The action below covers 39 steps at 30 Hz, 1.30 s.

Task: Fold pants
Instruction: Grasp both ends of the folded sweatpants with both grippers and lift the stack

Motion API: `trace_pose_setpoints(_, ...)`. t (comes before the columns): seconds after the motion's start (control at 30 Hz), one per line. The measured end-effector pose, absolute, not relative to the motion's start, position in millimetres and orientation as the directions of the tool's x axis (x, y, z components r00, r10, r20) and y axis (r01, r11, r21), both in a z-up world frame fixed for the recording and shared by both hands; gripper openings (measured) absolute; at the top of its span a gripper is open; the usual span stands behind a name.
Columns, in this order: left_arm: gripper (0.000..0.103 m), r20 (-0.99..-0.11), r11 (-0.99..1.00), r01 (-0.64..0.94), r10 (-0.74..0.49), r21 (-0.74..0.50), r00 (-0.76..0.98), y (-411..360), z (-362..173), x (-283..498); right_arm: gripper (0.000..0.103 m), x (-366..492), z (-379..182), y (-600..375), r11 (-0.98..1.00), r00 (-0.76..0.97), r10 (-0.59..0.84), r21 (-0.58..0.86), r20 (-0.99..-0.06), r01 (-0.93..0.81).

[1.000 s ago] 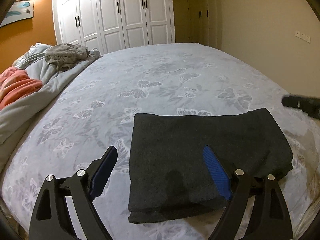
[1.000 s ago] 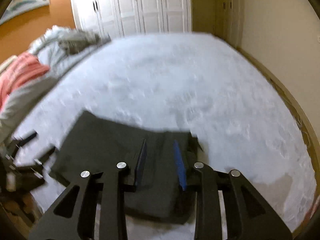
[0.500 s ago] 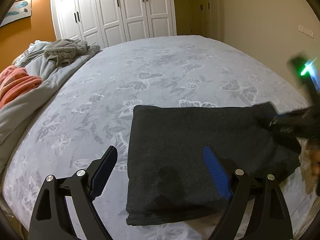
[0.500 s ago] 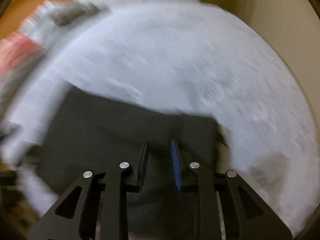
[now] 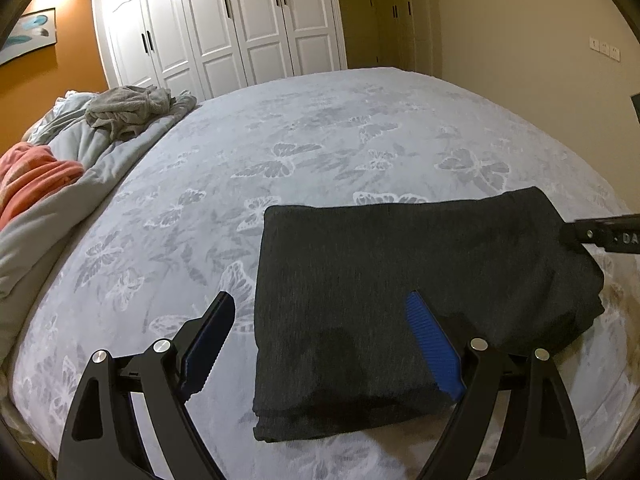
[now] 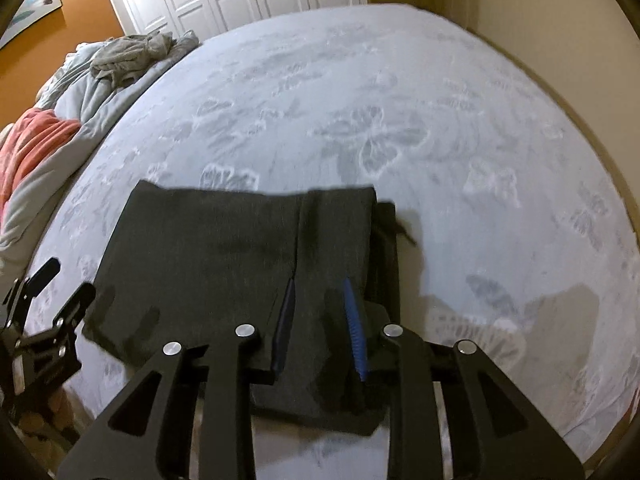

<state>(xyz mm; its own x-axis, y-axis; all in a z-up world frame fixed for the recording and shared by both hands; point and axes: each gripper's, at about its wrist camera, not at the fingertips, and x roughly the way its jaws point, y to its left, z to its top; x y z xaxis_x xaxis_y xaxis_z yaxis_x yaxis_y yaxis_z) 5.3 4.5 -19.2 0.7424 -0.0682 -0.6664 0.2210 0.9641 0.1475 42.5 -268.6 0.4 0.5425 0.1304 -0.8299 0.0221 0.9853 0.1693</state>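
The dark grey pants [image 5: 404, 292] lie folded into a flat rectangle on the bed near its front edge; they also show in the right wrist view [image 6: 240, 256]. My left gripper [image 5: 320, 336] is wide open and empty, hovering over the pants' left front part. My right gripper [image 6: 318, 320] hovers over the pants' right part with its jaws narrowly apart and nothing between them. Part of the right gripper [image 5: 604, 232] shows at the right edge of the left wrist view, and the left gripper [image 6: 44, 320] shows at the left of the right wrist view.
The bed has a pale grey butterfly-print cover [image 5: 320, 144]. A bunched grey duvet [image 5: 52, 208], an orange blanket [image 5: 32, 176] and a grey garment [image 5: 128, 108] lie along the left. White wardrobe doors [image 5: 240, 28] stand behind, and a wall [image 5: 520, 40] runs along the right.
My right gripper swung across the right side of the pants and has steadied above them, jaws slightly narrower. The left gripper stayed open and nearly still. The pants have not moved.
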Motion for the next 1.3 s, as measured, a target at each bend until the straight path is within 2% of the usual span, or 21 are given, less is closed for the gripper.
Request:
trace_pose_setpoints(0.07, 0.085, -0.671, 0.964, 0.218, -0.063, 0.150, 0.739, 5.7, -21.4, 5.0, 0.069, 33.1, -1.9, -271.4, 0.984, 0.534, 0.129, 0.173, -0.836, 0.033)
trace_pose_setpoints(0.17, 0.086, -0.711, 0.968, 0.228, -0.088, 0.103, 0.697, 13.3, -29.7, 9.0, 0.076, 23.7, -6.4, -276.4, 0.983, 0.523, 0.142, 0.183, -0.840, 0.026)
trace_pose_setpoints(0.23, 0.086, -0.757, 0.974, 0.225, -0.140, 0.010, 0.638, 24.2, -36.2, 15.9, 0.083, 20.9, -11.0, -281.2, 0.974, 0.510, 0.177, 0.225, -0.842, 0.032)
trace_pose_setpoints(0.37, 0.086, -0.829, 0.967, 0.111, -0.254, -0.229, 0.498, 63.2, -58.3, 36.1, 0.091, 17.0, -21.6, -288.6, 0.953, 0.469, 0.243, 0.298, -0.849, 0.045)
trace_pose_setpoints(0.47, 0.086, -0.835, 0.924, 0.046, -0.365, -0.380, 0.411, 80.2, -76.9, 45.4, 0.092, 18.8, -35.6, -288.5, 0.937, 0.423, 0.293, 0.346, -0.858, 0.053)
trace_pose_setpoints(0.6, 0.086, -0.818, 0.916, 0.091, -0.391, -0.391, 0.422, 71.1, -78.1, 46.7, 0.094, 24.8, -56.4, -292.2, 0.900, 0.382, 0.357, 0.423, -0.852, 0.105)
trace_pose_setpoints(0.63, 0.086, -0.812, 0.909, 0.109, -0.409, -0.402, 0.416, 66.3, -78.8, 48.4, 0.093, 25.2, -56.2, -292.5, 0.895, 0.398, 0.361, 0.434, -0.843, 0.107)
trace_pose_setpoints(0.67, 0.085, -0.810, 0.908, 0.121, -0.413, -0.400, 0.416, 62.1, -79.3, 49.9, 0.075, 25.8, -55.4, -291.3, 0.890, 0.412, 0.372, 0.446, -0.832, 0.098)
trace_pose_setpoints(0.7, 0.075, -0.806, 0.909, 0.146, -0.415, -0.391, 0.422, 56.1, -79.6, 52.0, 0.057, 27.3, -55.5, -288.5, 0.881, 0.413, 0.400, 0.468, -0.818, 0.072)
trace_pose_setpoints(0.73, 0.047, -0.806, 0.910, 0.167, -0.414, -0.380, 0.423, 53.0, -79.6, 52.9, 0.049, 27.1, -55.5, -287.8, 0.879, 0.416, 0.405, 0.472, -0.814, 0.068)
trace_pose_setpoints(0.77, 0.040, -0.809, 0.912, 0.197, -0.409, -0.359, 0.421, 48.6, -77.5, 54.0, 0.032, 25.4, -53.7, -287.9, 0.862, 0.422, 0.435, 0.503, -0.796, 0.059)
trace_pose_setpoints(0.8, 0.028, -0.805, 0.913, 0.192, -0.408, -0.359, 0.430, 51.4, -72.3, 51.9, 0.031, 23.0, -48.9, -287.9, 0.856, 0.429, 0.446, 0.515, -0.786, 0.053)
trace_pose_setpoints(0.83, 0.022, -0.800, 0.907, 0.191, -0.421, -0.375, 0.428, 54.7, -67.1, 49.1, 0.030, 19.4, -41.6, -286.7, 0.858, 0.440, 0.448, 0.512, -0.778, 0.033)
trace_pose_setpoints(0.9, 0.020, -0.774, 0.872, 0.214, -0.490, -0.441, 0.400, 66.5, -49.8, 30.5, 0.030, 2.6, -22.8, -284.4, 0.843, 0.464, 0.482, 0.538, -0.744, -0.012)
trace_pose_setpoints(1.0, 0.021, -0.765, 0.833, 0.233, -0.553, -0.501, 0.331, 76.4, -50.0, 4.0, 0.030, -35.2, -20.2, -287.1, 0.807, 0.465, 0.526, 0.590, -0.712, -0.008)
trace_pose_setpoints(1.07, 0.040, -0.794, 0.853, 0.194, -0.522, -0.484, 0.311, 80.1, -67.8, -6.1, 0.035, -54.5, -35.3, -289.9, 0.799, 0.446, 0.524, 0.600, -0.725, 0.037)
trace_pose_setpoints(1.1, 0.051, -0.807, 0.866, 0.145, -0.499, -0.479, 0.316, 83.1, -77.8, -5.8, 0.045, -62.5, -47.6, -290.8, 0.809, 0.434, 0.501, 0.583, -0.749, 0.072)
trace_pose_setpoints(1.17, 0.056, -0.785, 0.846, 0.089, -0.524, -0.526, 0.331, 86.6, -82.6, -0.7, 0.058, -66.7, -65.2, -291.1, 0.808, 0.430, 0.479, 0.576, -0.765, 0.126)
trace_pose_setpoints(1.23, 0.076, -0.750, 0.815, 0.065, -0.559, -0.576, 0.354, 86.3, -81.8, 8.4, 0.075, -61.1, -65.6, -289.9, 0.777, 0.433, 0.510, 0.614, -0.743, 0.139)
trace_pose_setpoints(1.27, 0.078, -0.735, 0.799, 0.036, -0.569, -0.600, 0.368, 86.3, -83.1, 12.1, 0.086, -56.3, -63.9, -287.2, 0.767, 0.429, 0.531, 0.630, -0.731, 0.123)
trace_pose_setpoints(1.3, 0.078, -0.730, 0.792, 0.011, -0.568, -0.610, 0.380, 85.9, -83.9, 14.6, 0.087, -54.1, -63.6, -285.8, 0.763, 0.437, 0.534, 0.635, -0.724, 0.119)
